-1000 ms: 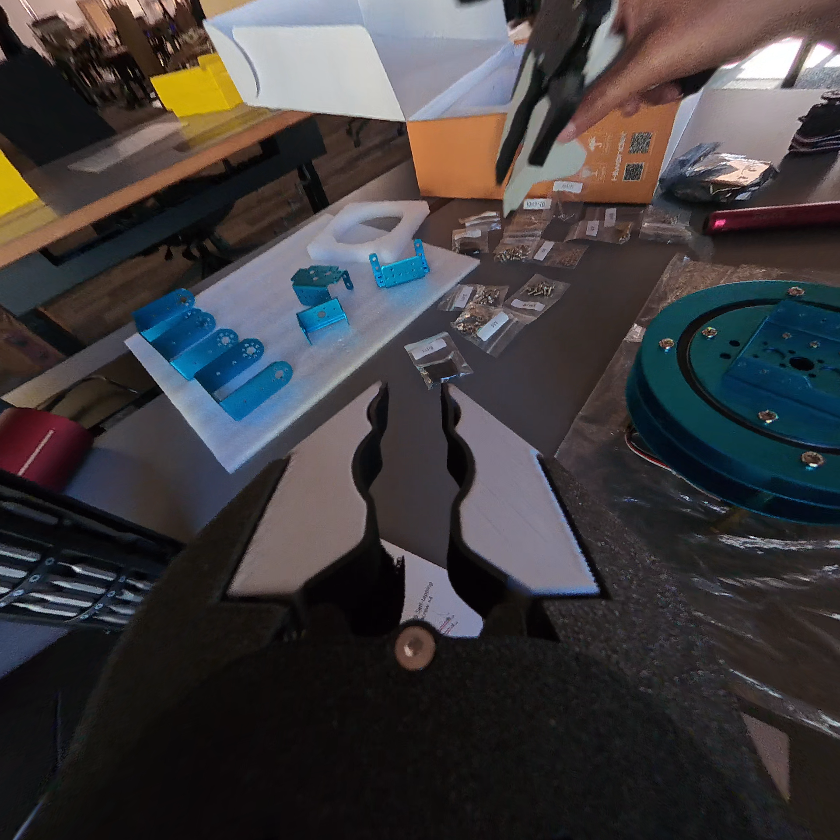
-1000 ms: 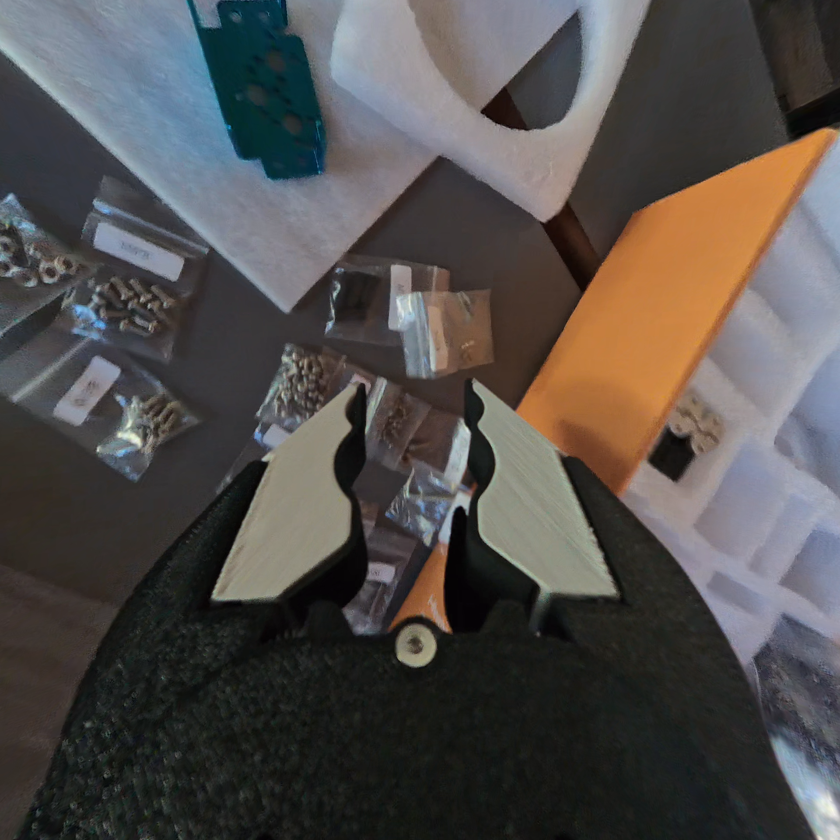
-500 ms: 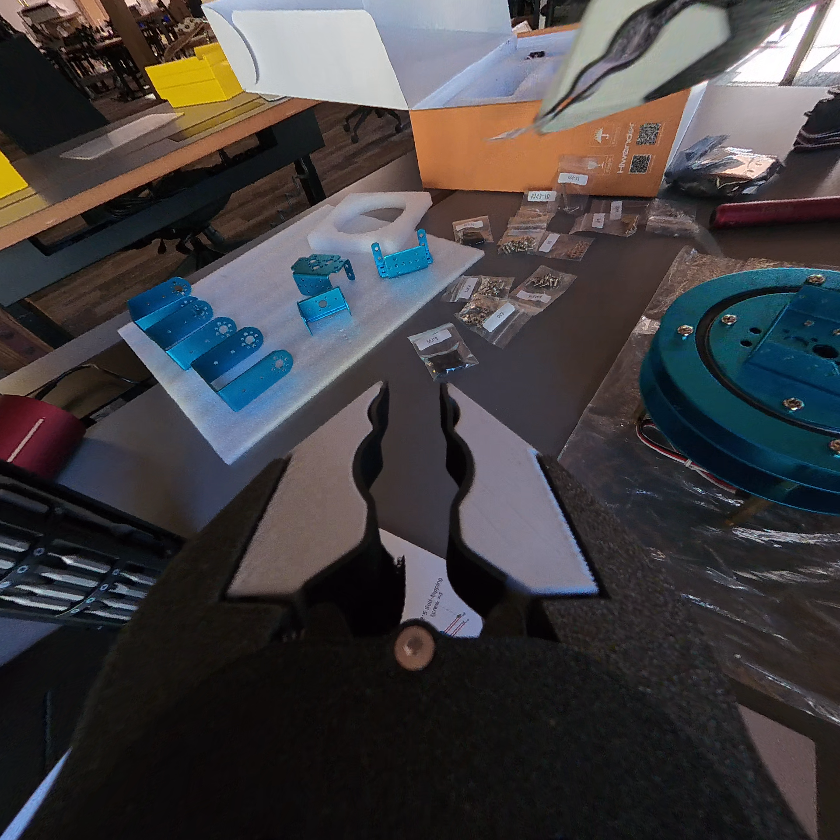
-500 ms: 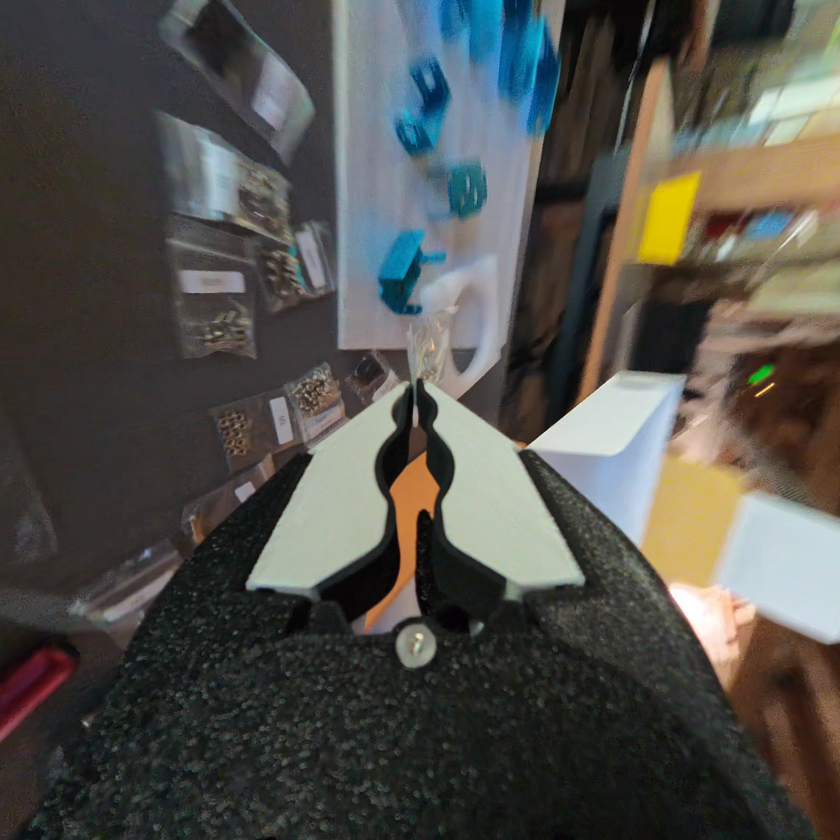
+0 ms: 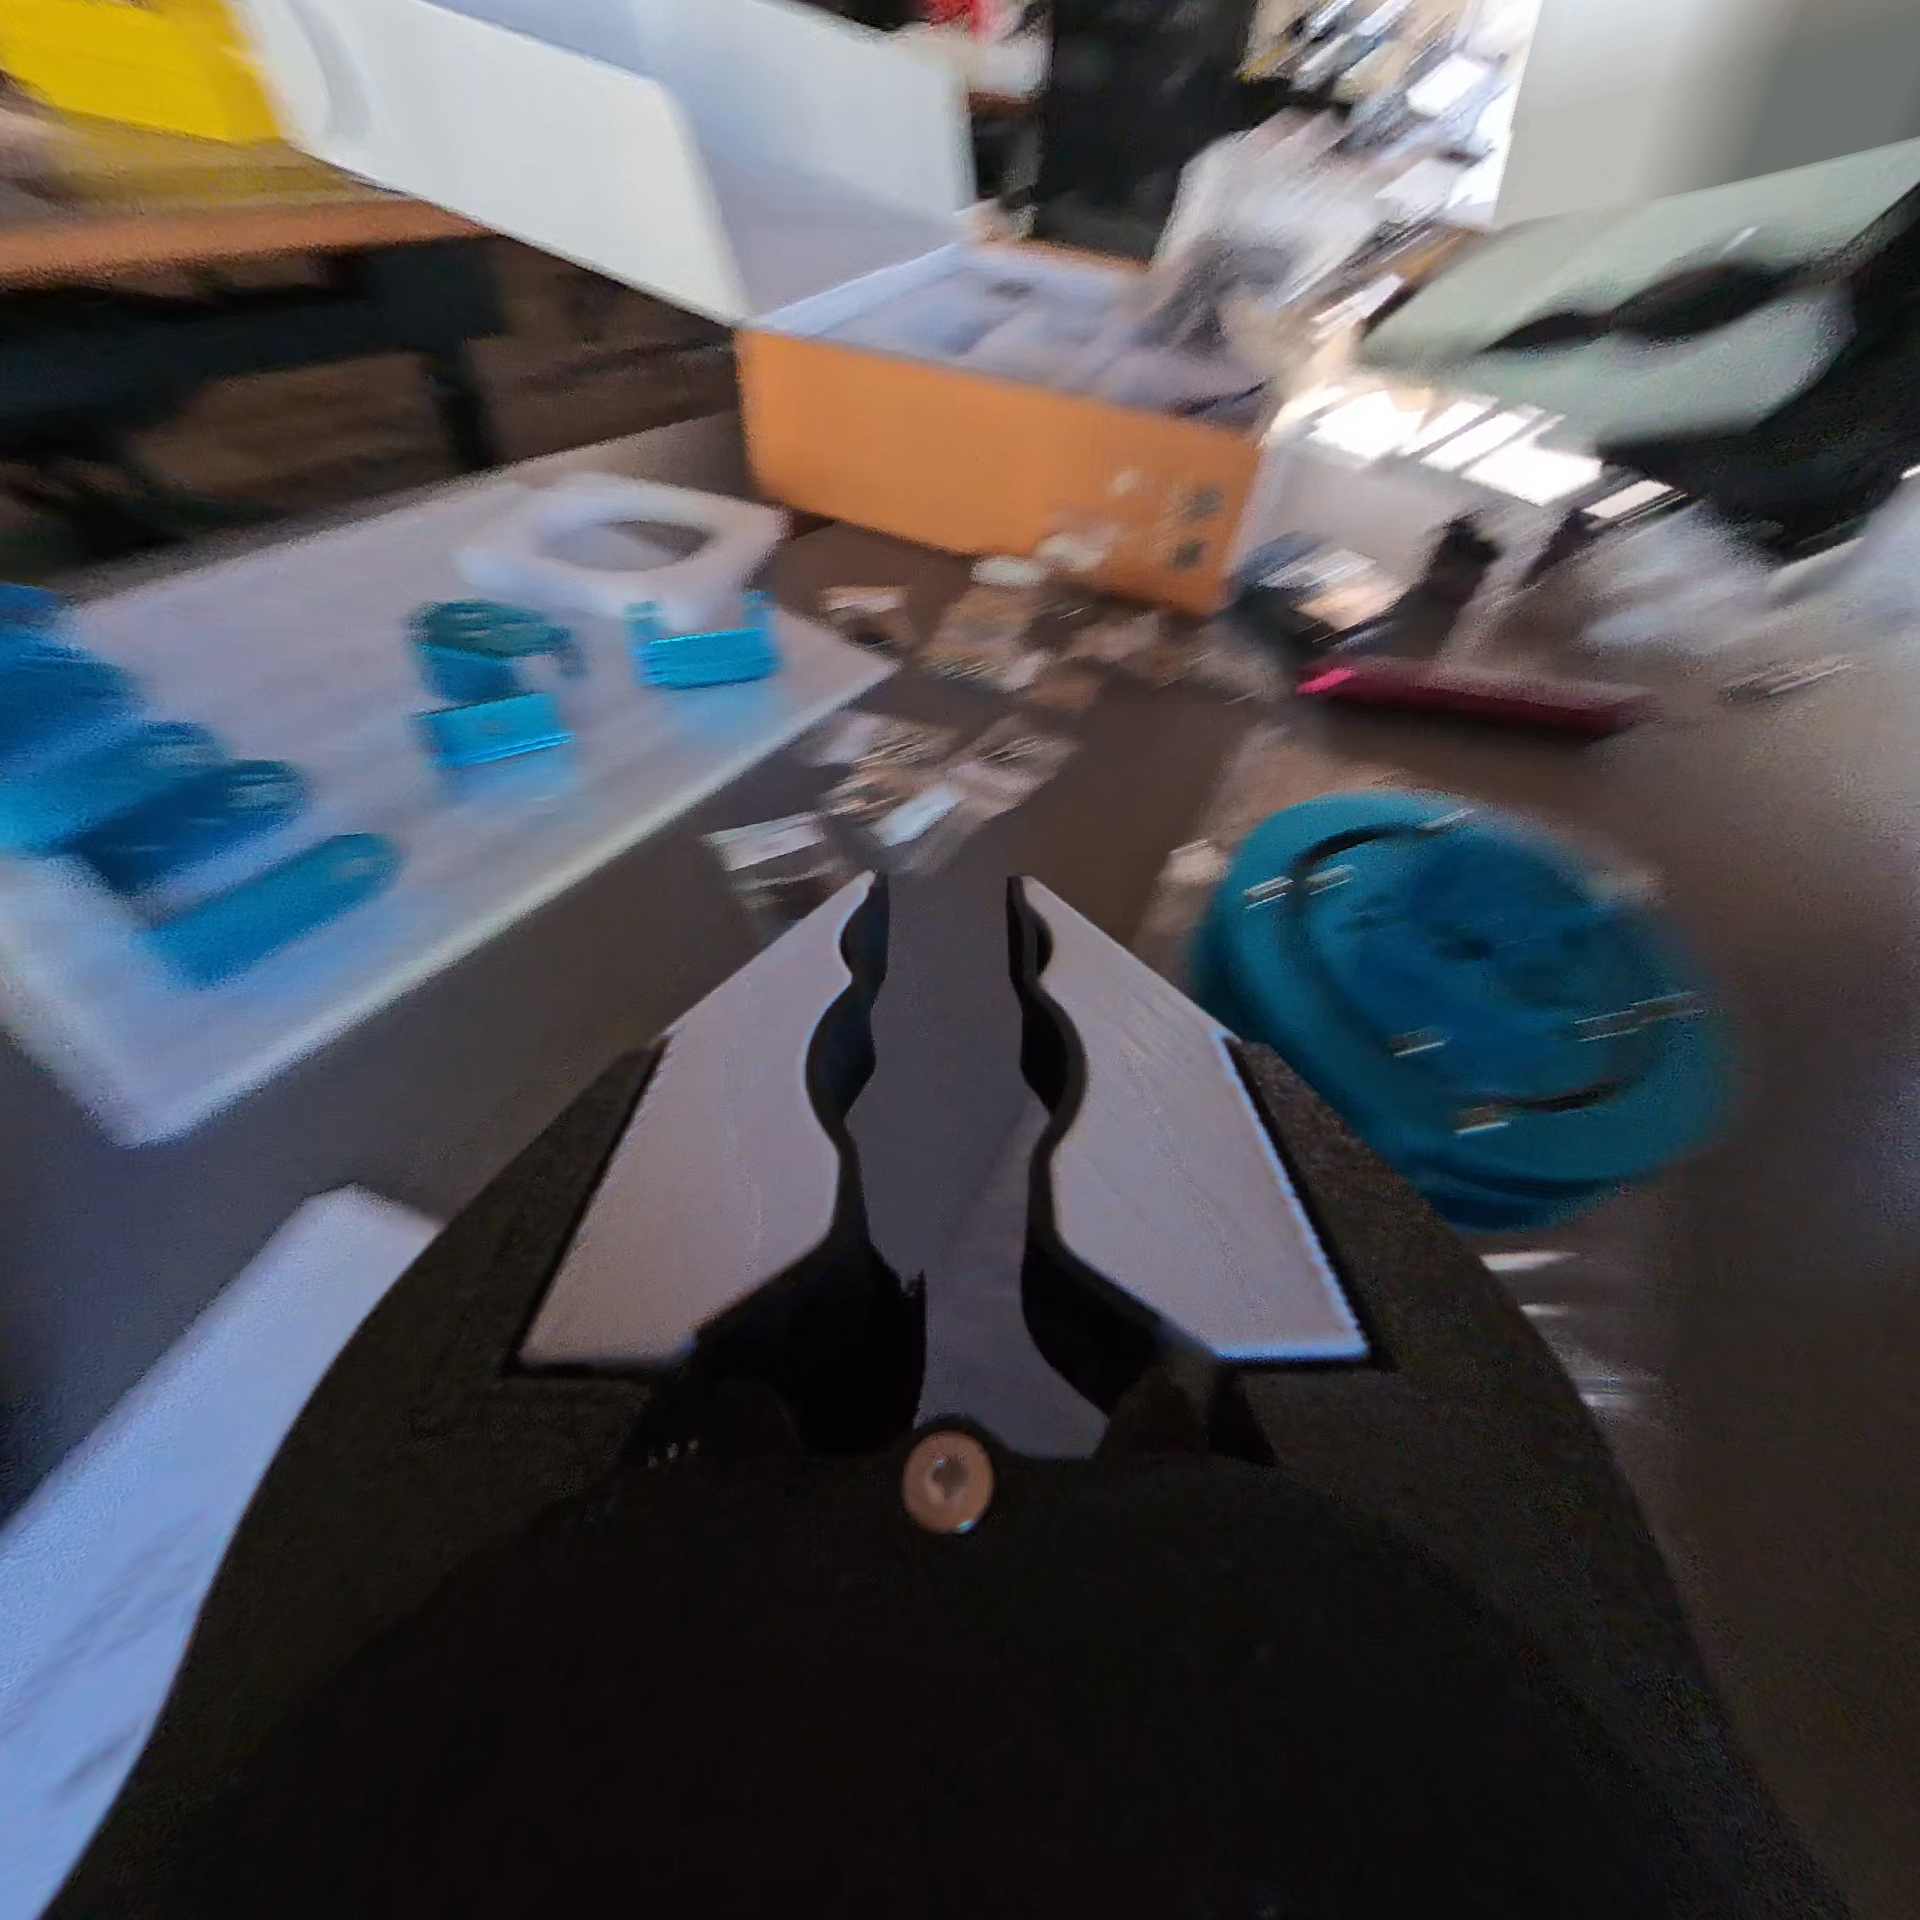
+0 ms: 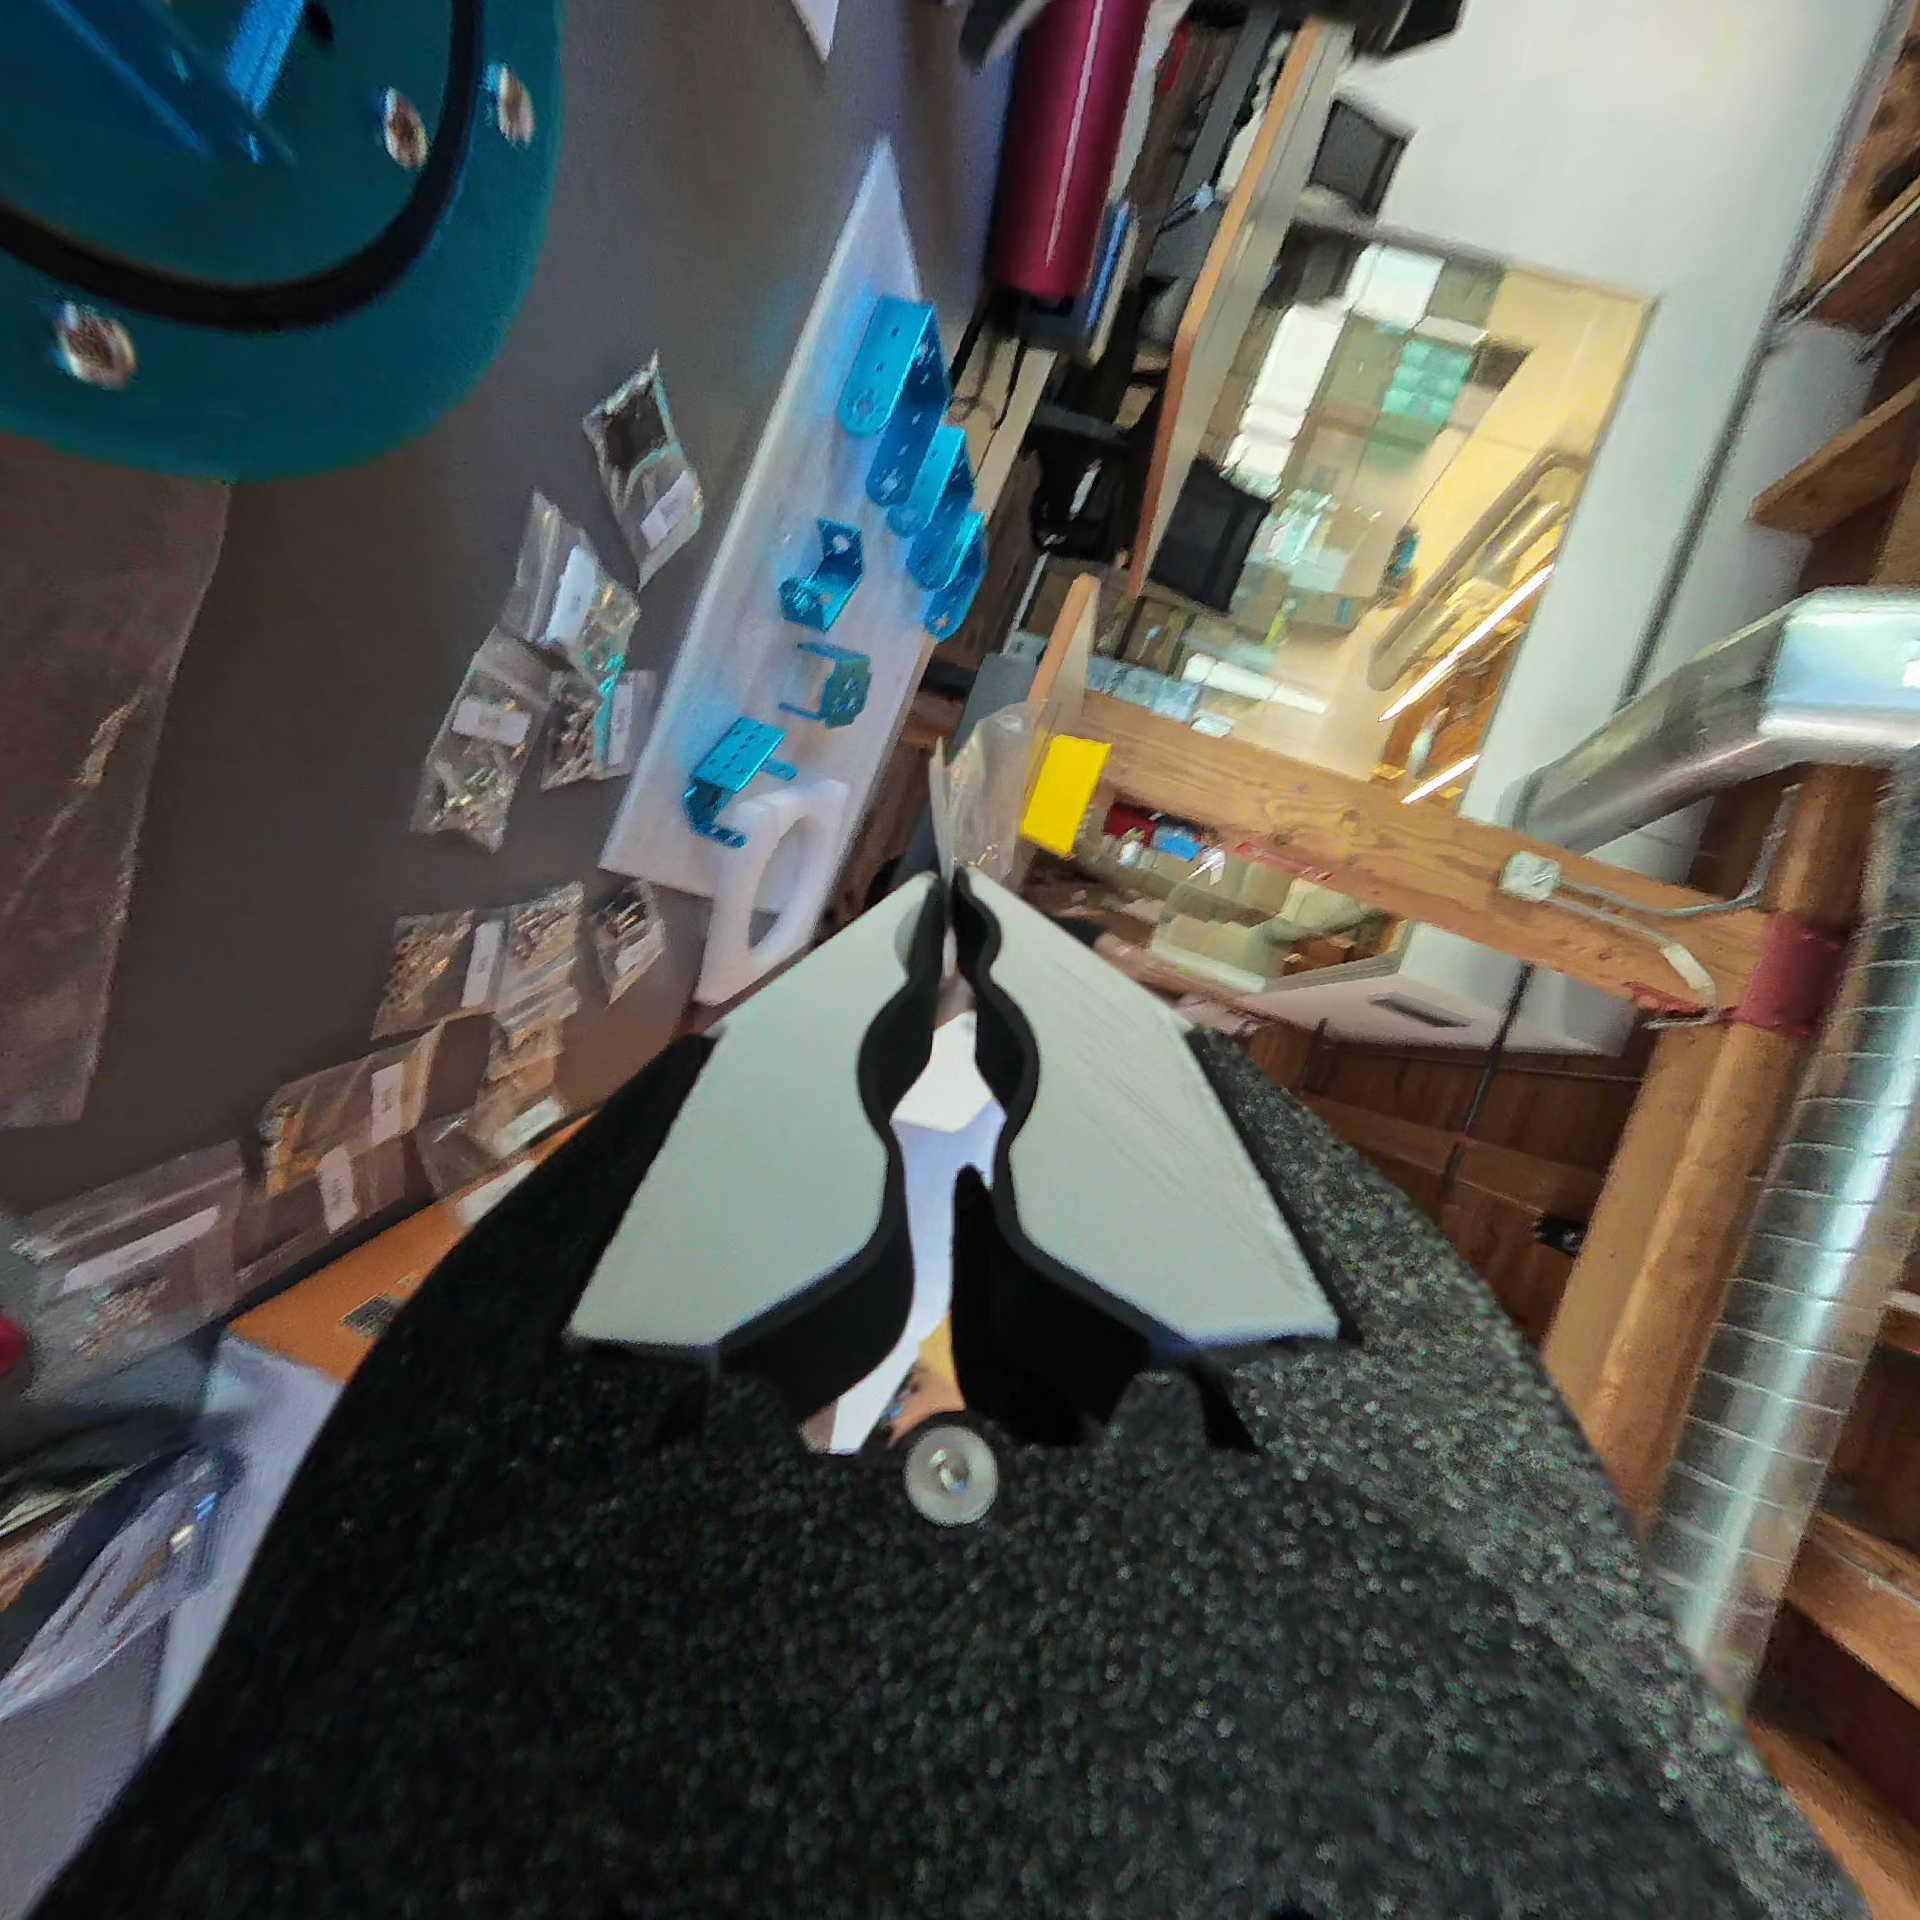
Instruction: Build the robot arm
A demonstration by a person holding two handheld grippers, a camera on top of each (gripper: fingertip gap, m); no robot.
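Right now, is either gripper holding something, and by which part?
The right gripper pinches a small clear plastic bag by its lower edge, at the fingertips. The left gripper is open and empty.

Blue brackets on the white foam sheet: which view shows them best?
Right wrist view: the blue brackets are sharp on the foam sheet, holes visible, though small and tilted. Left wrist view shows them larger but smeared by motion blur.
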